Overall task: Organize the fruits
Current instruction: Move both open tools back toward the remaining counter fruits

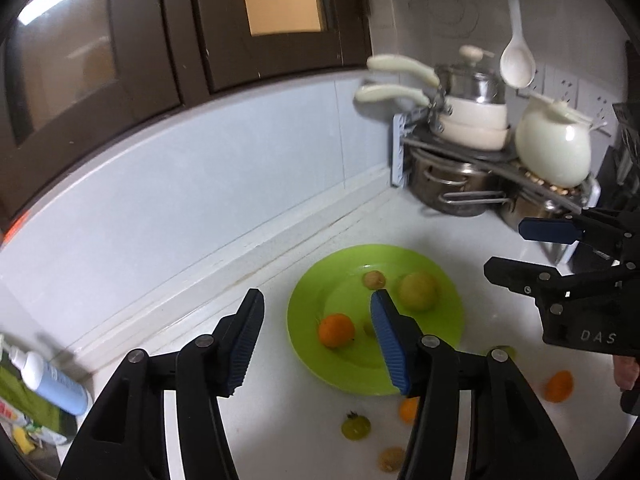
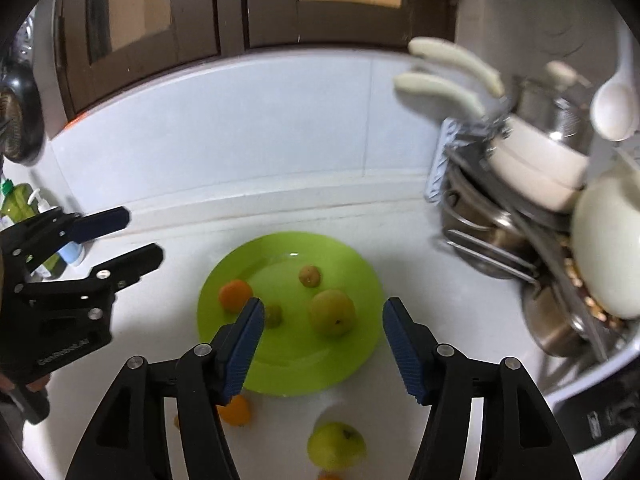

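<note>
A lime green plate [image 1: 348, 364] [image 2: 352, 264] lies on the white counter. On it are an orange [image 1: 336, 330] [image 2: 235, 294], a yellow-green fruit [image 1: 418, 291] [image 2: 331, 312] and small brownish fruits [image 1: 374, 279] [image 2: 309, 276]. Off the plate lie a green tomato-like fruit [image 1: 355, 426], oranges [image 1: 558, 386] [image 2: 236, 410], a brown fruit [image 1: 391, 458] and a green apple [image 2: 335, 445]. My left gripper [image 1: 316, 340] [image 2: 138, 238] is open and empty above the plate's near left edge. My right gripper [image 2: 323, 344] [image 1: 508, 248] is open and empty above the plate's near edge.
A metal rack with pots, white pans [image 1: 472, 128] and a white jug [image 1: 554, 148] fills the back right corner; a white spoon [image 1: 518, 64] hangs above it. Bottles [image 1: 52, 382] [image 2: 18, 204] stand at the left. A tiled wall backs the counter.
</note>
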Action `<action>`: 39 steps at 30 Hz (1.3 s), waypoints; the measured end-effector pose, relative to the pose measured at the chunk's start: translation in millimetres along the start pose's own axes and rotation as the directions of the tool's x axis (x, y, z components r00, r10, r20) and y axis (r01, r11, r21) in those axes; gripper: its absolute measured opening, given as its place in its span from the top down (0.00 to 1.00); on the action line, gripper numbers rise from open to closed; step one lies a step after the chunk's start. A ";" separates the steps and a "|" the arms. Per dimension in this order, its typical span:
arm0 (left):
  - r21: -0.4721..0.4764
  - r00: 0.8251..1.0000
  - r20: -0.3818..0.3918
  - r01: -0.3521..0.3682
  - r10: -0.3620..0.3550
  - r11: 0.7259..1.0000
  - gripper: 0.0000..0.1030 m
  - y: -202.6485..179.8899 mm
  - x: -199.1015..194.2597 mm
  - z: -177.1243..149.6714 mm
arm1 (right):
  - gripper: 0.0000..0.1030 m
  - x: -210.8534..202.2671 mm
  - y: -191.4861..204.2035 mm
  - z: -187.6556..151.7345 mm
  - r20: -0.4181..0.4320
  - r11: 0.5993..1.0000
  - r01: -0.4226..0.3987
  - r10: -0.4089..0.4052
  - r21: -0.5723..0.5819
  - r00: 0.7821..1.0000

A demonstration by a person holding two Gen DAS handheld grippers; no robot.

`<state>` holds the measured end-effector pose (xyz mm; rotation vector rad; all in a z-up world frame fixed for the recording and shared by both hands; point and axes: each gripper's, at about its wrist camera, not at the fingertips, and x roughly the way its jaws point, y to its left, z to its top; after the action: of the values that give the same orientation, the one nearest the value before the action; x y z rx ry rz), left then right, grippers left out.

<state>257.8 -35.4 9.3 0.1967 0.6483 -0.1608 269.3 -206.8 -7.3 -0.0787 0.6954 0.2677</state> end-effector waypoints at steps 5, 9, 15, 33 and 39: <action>-0.016 0.998 0.060 -0.020 0.021 1.000 0.36 -5.7 -38.9 -10.1 | 0.33 -30.4 1.2 -12.9 0.060 0.999 0.033 -0.035 0.033 0.998; -0.021 0.995 0.095 -0.028 0.030 0.999 0.31 -9.3 -63.7 -18.6 | 0.29 -59.4 3.7 -27.0 0.109 0.996 0.075 -0.081 0.052 0.991; -0.061 0.993 0.110 -0.031 0.038 0.998 0.20 -16.0 -82.2 -37.5 | 0.24 -94.9 3.6 -50.2 0.151 0.986 0.129 -0.145 0.107 0.978; -0.108 0.998 0.054 -0.036 0.042 0.994 0.15 -32.3 -79.4 -110.7 | 0.23 -106.8 0.5 -135.6 0.105 0.938 0.255 -0.285 0.237 0.953; -0.090 0.998 0.014 -0.062 0.063 0.994 0.15 -33.7 -68.7 -131.1 | 0.23 -101.3 6.1 -154.1 0.086 0.924 0.314 -0.338 0.217 0.937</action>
<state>120.4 -31.7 -55.3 0.1290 0.6301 -0.0727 97.4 -247.7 -60.3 0.0147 0.5727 -0.1192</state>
